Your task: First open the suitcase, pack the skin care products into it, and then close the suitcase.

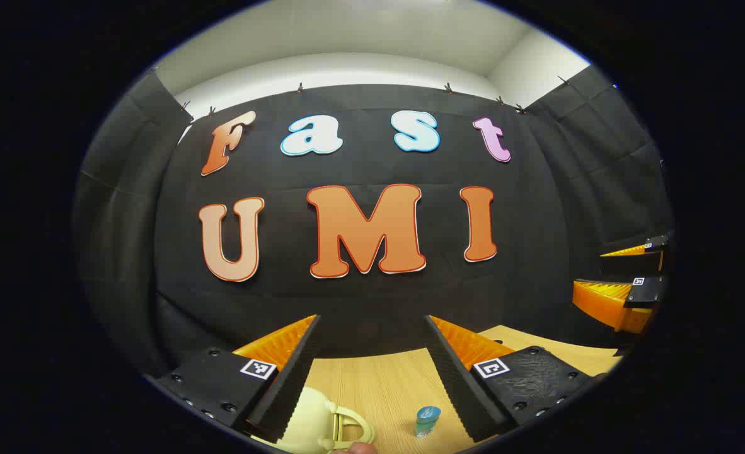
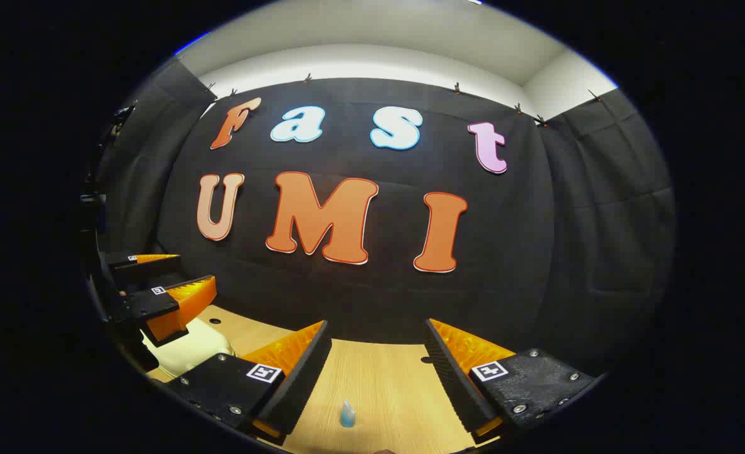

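Grippers (image 1: 372, 372) (image 2: 375, 372) open — suitcase (image 1: 312, 422) shut

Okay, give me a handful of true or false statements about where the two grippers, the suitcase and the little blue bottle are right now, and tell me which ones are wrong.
1. The left gripper is open. True.
2. The right gripper is shut on the small blue bottle. False: its fingers stand apart and the bottle stands free on the wooden table between them.
3. The cream suitcase has a handle that shows in the left gripper view. True.
4. The bottle lies inside the suitcase. False: it stands upright on the table, apart from the suitcase.
5. Both grippers hang above the table. True.
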The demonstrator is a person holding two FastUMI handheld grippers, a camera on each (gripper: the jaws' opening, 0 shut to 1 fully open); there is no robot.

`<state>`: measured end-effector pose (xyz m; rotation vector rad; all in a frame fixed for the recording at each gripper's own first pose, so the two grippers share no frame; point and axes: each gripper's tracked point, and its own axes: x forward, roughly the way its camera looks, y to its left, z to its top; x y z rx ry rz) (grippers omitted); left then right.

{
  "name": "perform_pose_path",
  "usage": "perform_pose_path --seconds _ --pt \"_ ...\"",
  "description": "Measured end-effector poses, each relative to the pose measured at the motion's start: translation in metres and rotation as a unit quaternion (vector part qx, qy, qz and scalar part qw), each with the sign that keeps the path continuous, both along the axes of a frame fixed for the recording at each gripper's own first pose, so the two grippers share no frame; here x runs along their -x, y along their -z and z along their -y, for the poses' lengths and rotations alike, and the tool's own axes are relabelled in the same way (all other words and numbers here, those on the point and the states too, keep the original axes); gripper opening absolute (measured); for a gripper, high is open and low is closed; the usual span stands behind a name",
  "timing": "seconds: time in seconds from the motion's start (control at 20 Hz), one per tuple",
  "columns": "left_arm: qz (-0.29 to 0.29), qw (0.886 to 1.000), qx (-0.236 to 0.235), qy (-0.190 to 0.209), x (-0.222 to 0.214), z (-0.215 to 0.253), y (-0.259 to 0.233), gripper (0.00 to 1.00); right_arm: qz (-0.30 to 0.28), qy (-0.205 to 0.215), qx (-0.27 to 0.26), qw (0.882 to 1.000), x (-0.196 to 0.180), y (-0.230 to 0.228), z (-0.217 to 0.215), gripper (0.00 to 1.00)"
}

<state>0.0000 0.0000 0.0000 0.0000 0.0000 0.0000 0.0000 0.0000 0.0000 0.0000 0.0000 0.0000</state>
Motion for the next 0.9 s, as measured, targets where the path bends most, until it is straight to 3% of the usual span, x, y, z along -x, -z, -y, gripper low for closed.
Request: perform_pose_path --seconds 0.45,0.85,0.9 --pt "-0.006 1.0 0.021 -0.02 0.014 -0.014 -0.009 0.98 0.004 -0.023 0.007 1.0 0.005 -0.015 -0.01 0.94" --pt "-0.007 0.998 0.011 -0.055 0.01 -0.015 -0.009 0.98 -0.005 -0.076 -0.004 0.997 -0.013 -0.001 -0.018 0.94" --pt "-0.008 0.998 0.005 -0.06 0.009 -0.016 -0.01 0.98 -0.007 -0.084 -0.006 0.996 -0.015 0.001 -0.02 0.9"
